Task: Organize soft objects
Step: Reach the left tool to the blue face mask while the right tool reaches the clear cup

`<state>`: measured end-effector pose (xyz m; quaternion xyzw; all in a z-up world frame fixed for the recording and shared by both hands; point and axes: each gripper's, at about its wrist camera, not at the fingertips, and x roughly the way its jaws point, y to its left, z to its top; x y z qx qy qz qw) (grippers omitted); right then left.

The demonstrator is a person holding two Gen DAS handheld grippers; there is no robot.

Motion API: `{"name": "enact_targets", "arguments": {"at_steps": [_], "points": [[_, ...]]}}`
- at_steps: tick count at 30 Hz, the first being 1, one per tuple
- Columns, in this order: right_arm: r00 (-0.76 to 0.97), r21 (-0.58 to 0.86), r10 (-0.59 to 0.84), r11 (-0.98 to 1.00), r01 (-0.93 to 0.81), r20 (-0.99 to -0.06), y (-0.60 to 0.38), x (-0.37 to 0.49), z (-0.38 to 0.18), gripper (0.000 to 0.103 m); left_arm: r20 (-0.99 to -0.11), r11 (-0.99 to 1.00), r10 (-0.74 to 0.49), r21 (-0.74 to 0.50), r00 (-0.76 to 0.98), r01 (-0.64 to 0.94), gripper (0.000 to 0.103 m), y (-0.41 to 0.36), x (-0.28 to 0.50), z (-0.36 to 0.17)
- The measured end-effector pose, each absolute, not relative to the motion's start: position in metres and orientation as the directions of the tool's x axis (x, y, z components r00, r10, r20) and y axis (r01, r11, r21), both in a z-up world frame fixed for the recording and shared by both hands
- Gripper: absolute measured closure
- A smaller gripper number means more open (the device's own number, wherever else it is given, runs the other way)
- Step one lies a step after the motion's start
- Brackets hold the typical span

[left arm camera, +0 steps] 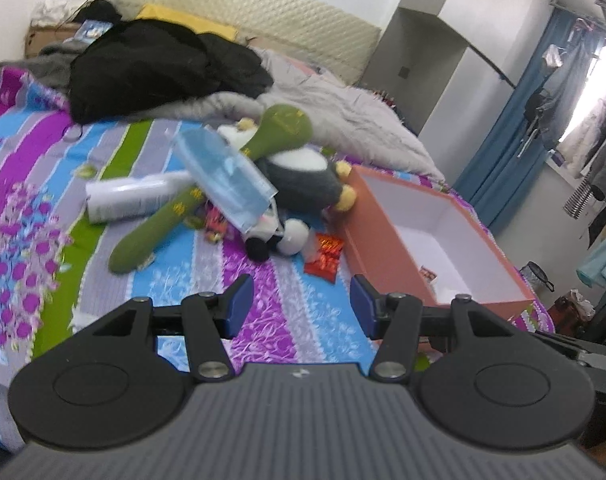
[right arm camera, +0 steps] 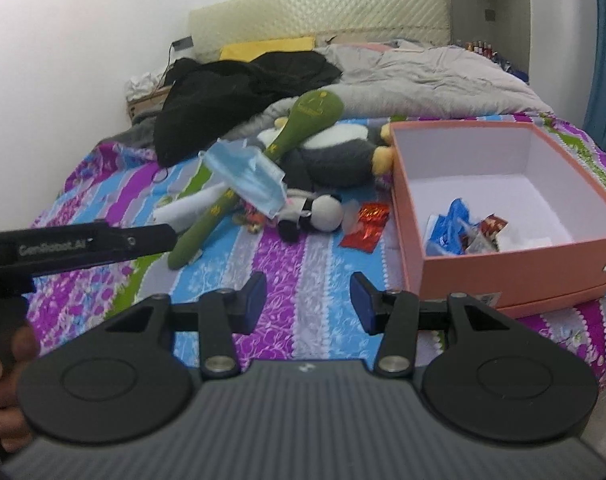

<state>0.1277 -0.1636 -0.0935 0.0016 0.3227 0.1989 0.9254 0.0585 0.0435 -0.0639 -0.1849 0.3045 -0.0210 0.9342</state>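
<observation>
Pink box (right arm camera: 503, 276) – blue bag (right arm camera: 449, 226), red packets (right arm camera: 491, 226) inside | lidless

white walls (right arm camera: 83, 40), quilted headboard (right arm camera: 319, 8)

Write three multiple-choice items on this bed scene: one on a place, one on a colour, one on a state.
1. Where does the face mask lie?
A. in the box
B. on the toy pile
C. on the pillow

2. What colour is the box outside?
A. orange-pink
B. green
C. black

3. How are the two grippers?
A. both open, empty
B. both shut
C. one holds a toy

Key: B, it drapes over the green plush stick; A, its outer walls show it; A, the left gripper and right gripper gape with nothing between.
</observation>
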Motion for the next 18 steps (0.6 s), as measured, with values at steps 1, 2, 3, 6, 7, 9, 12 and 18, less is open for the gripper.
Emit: {"name": "enact_targets", "arguments": {"at_steps": [1,2,3,6,7,9,12,18], "points": [[0.711,0.123,0.365,0.921,-0.369,-0.601,-0.16,0.129,-0.097,0.054,-0.567,0.929,-0.15,-0.361,0.81,-0.08,0.044,0.046,0.061,-0.068],[0.711,0.111,0.358,0.922,-0.371,-0.605,-0.157,0.131,-0.1,0.054,-0.572,0.928,-0.147,-0.363,0.807,-0.089,0.044,0.048,0.063,-0.072],[0.712,0.101,0.353,0.923,-0.371,-0.607,-0.155,0.133,-0.103,0.054,-0.576,0.926,-0.144,-0.366,0.805,-0.097,0.044,0.05,0.066,-0.076],[0.713,0.082,0.34,0.925,-0.37,-0.613,-0.147,0.143,-0.11,0.054,-0.586,0.917,-0.14,-0.38,0.798,-0.118,0.044,0.059,0.079,-0.087],[0.712,0.08,0.338,0.926,-0.37,-0.616,-0.145,0.148,-0.114,0.054,-0.59,0.914,-0.142,-0.386,0.795,-0.123,0.044,0.062,0.084,-0.092],[0.708,0.078,0.333,0.927,-0.368,-0.623,-0.139,0.159,-0.121,0.055,-0.594,0.911,-0.141,-0.391,0.792,-0.131,0.044,0.067,0.097,-0.099],[0.704,0.063,0.32,0.929,-0.366,-0.634,-0.132,0.178,-0.133,0.055,-0.599,0.906,-0.142,-0.399,0.788,-0.14,0.044,0.075,0.12,-0.109],[0.712,0.029,0.293,0.933,-0.358,-0.638,-0.12,0.218,-0.152,0.056,-0.593,0.9,-0.148,-0.412,0.792,-0.141,0.044,0.084,0.167,-0.122]]}}
